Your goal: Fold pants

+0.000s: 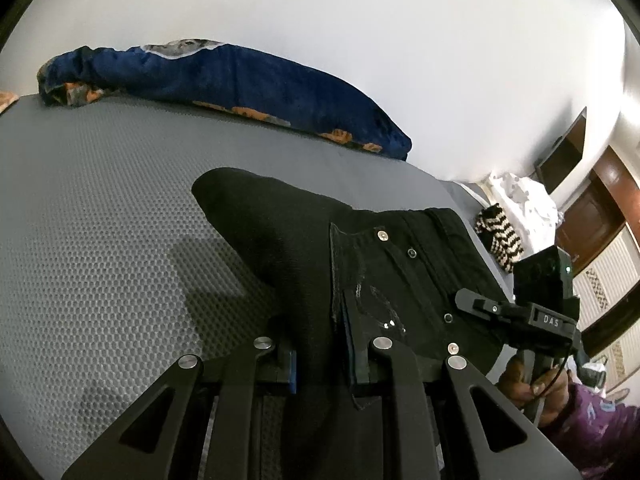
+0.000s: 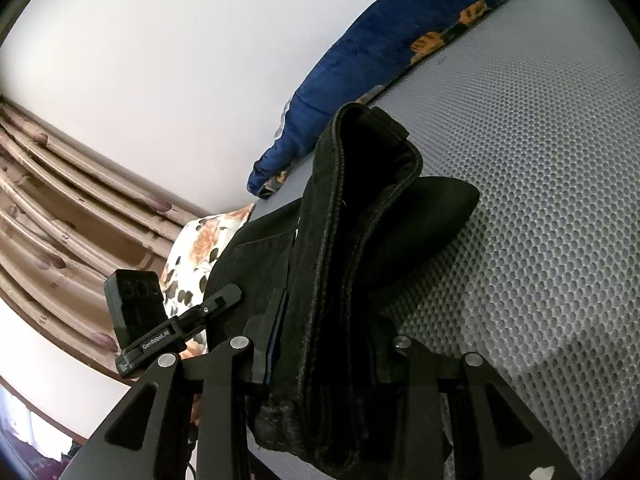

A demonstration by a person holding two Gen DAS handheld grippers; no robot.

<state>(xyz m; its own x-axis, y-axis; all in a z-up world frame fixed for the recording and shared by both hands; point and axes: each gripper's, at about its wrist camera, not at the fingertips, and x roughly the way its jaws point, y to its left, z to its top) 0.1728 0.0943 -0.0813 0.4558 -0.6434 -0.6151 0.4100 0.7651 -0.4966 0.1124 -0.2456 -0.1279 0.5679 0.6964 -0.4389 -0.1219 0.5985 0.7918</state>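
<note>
The black pants (image 1: 320, 256) are held up off the grey mesh bed surface (image 1: 100, 208). In the left wrist view my left gripper (image 1: 328, 364) is shut on the waist end, near the buttoned fly (image 1: 412, 254) and rivets. In the right wrist view my right gripper (image 2: 324, 360) is shut on a thick bunch of the pants' layers (image 2: 344, 240), with a frayed hem (image 2: 280, 420) hanging at my fingers. The right gripper also shows in the left wrist view (image 1: 472, 300), at the right edge of the pants. The left gripper shows in the right wrist view (image 2: 228, 294).
A rolled blue blanket with orange prints (image 1: 224, 84) lies along the far edge of the bed by the white wall. A floral pillow (image 2: 200, 252) and brown curtains (image 2: 60, 232) are to one side. A black-white zigzag cloth (image 1: 500, 236) lies past the bed's right edge.
</note>
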